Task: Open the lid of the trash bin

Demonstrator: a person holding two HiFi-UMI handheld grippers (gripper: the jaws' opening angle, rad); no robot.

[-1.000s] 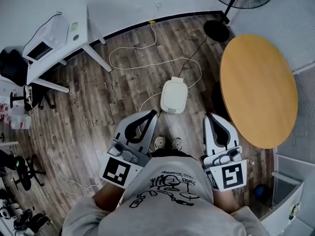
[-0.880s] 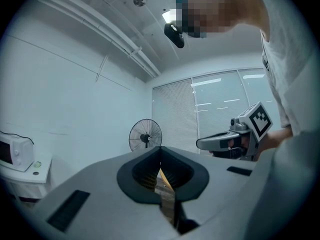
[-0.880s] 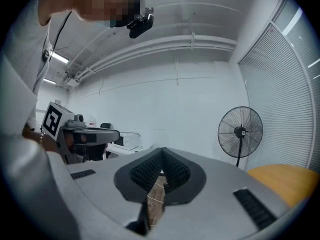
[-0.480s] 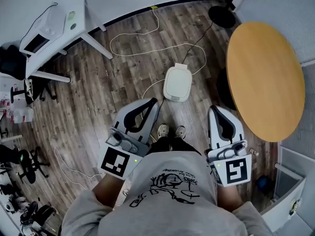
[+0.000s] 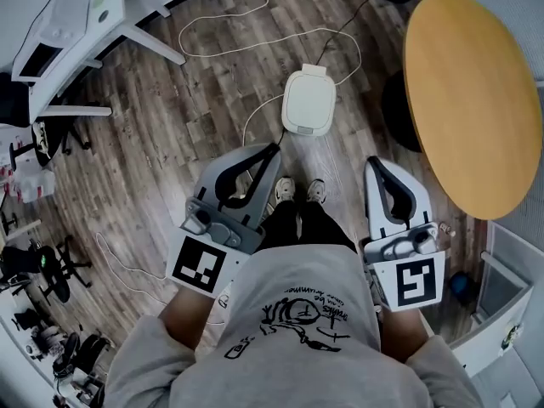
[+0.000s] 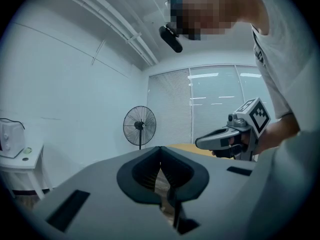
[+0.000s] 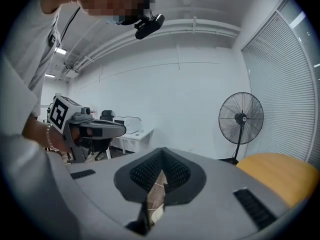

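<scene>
A small white trash bin (image 5: pixel 308 101) with its lid down stands on the wood floor ahead of the person's shoes. My left gripper (image 5: pixel 270 150) hangs over the floor at the near left of the bin, jaws shut with nothing between them. My right gripper (image 5: pixel 372 163) is held at the near right of the bin, shut and empty too. Both are apart from the bin. In the left gripper view the closed tips (image 6: pixel 160 149) point towards a fan and blinds. In the right gripper view the closed tips (image 7: pixel 161 151) point at a white wall; the bin shows in neither.
A round wooden table (image 5: pixel 476 100) stands at the right, close to the right gripper. White cables (image 5: pixel 246 32) loop over the floor behind the bin. A white desk (image 5: pixel 68 32) with a printer is at the far left, office chairs (image 5: pixel 42 270) beside it. A standing fan (image 7: pixel 241 120) is behind the table.
Both grippers have sunk and now sit nearer the floor, still shut. In the head view the bin and the floor have shifted up the picture, and the shoes now show between the grippers.
</scene>
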